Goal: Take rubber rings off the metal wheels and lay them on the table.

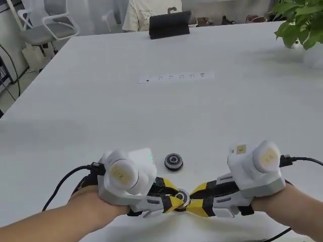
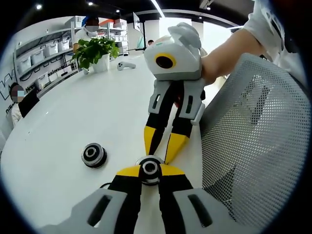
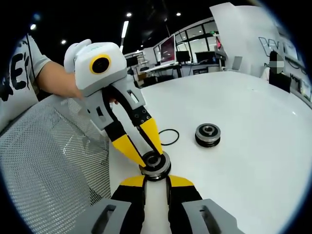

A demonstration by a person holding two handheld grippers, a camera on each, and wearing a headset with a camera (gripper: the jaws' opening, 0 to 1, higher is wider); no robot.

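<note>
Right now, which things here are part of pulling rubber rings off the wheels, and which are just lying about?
Job: held wheel, clamped by left gripper and right gripper; second wheel; loose rubber ring.
Lying about: potted plant; black tablet; white controller; mesh chair.

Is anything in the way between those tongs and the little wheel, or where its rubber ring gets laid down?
Nothing visible. The left tongs and right tongs meet at the wheel. A loose ring and the second wheel lie off to one side, with open table around.
</note>
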